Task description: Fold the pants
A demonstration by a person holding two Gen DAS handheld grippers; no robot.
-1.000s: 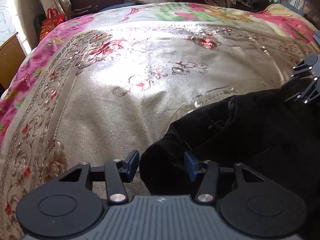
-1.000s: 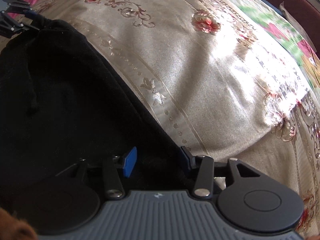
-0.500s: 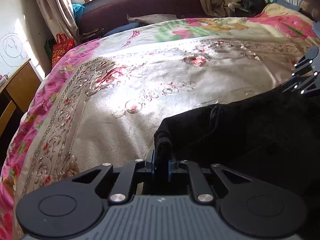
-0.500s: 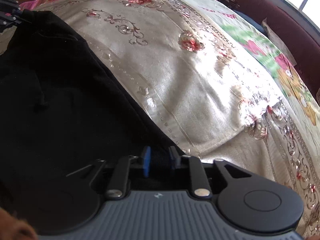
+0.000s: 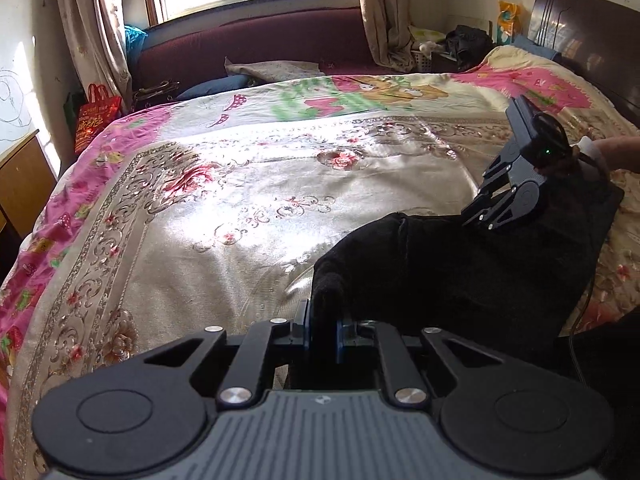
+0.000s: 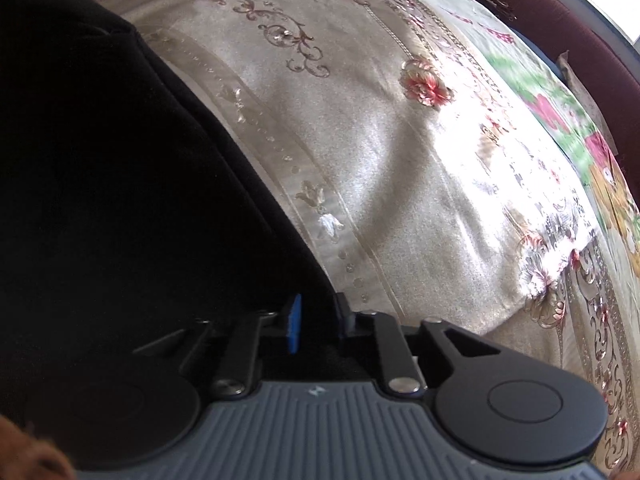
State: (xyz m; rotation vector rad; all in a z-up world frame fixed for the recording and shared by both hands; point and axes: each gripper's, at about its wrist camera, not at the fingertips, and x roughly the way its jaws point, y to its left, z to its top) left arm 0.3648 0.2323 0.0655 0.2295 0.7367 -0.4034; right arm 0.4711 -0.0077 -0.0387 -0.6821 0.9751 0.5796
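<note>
Black pants (image 5: 460, 268) are held up above a floral bed cover (image 5: 240, 200). My left gripper (image 5: 322, 330) is shut on one edge of the pants, the fabric pinched between its blue pads. My right gripper (image 6: 316, 324) is shut on another edge of the pants (image 6: 120, 200), which fill the left half of the right wrist view. The right gripper also shows in the left wrist view (image 5: 520, 184), at the far right, with the pants stretched between the two. The lower part of the pants is hidden.
A dark red sofa (image 5: 260, 44) stands under a window behind the bed. A dark headboard (image 5: 588, 28) is at the far right. A red bag (image 5: 94, 116) and a wooden cabinet (image 5: 20, 176) stand at the left.
Both grippers have closed on the pants' edge and lifted it off the bed. The left wrist view now looks higher, showing the window and sofa.
</note>
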